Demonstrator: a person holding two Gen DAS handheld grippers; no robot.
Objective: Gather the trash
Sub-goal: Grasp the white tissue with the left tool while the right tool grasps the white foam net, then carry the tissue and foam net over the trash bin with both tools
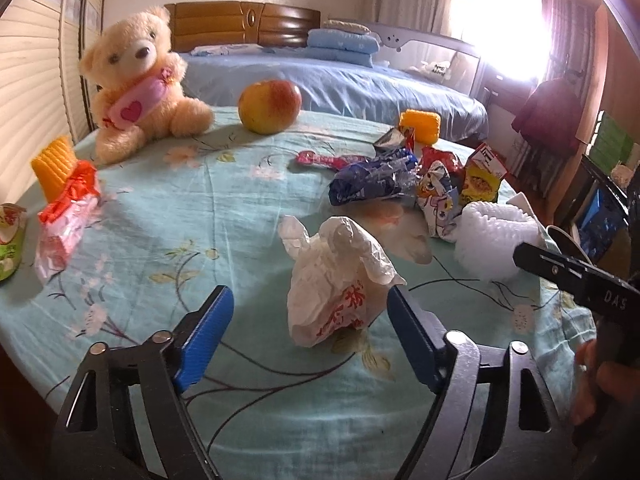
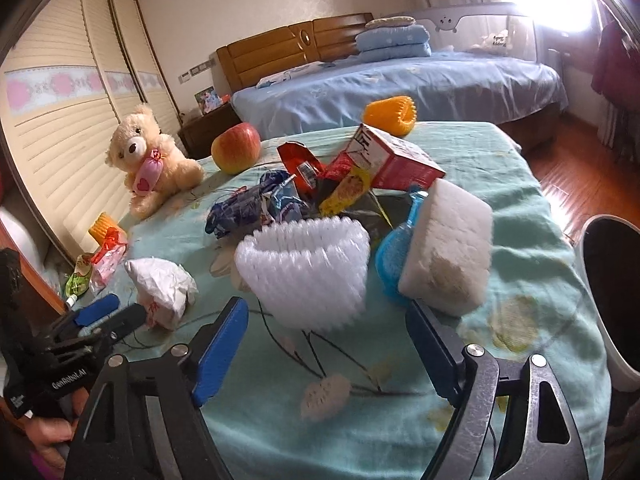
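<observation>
A crumpled white plastic bag (image 1: 336,280) with red print lies on the teal flowered tablecloth (image 1: 200,208). It sits between the blue pads of my left gripper (image 1: 308,296), close to the right-hand pad; the jaws stand wide and do not press on it. A white foam fruit net (image 2: 304,268) stands just beyond the tips of my right gripper (image 2: 326,306), which is open with nothing in its jaws. Behind the net is a heap of wrappers (image 2: 256,204), a red carton (image 2: 400,156), a white foam block (image 2: 448,248) and a blue plastic piece (image 2: 394,256).
A teddy bear (image 1: 136,80), an apple (image 1: 270,106) and yellow ribbed toys (image 1: 420,124) stand at the table's far side. Pink and green packets (image 1: 64,220) lie at the left edge. A white bin with a dark liner (image 2: 612,280) stands beside the table at right. A bed lies beyond.
</observation>
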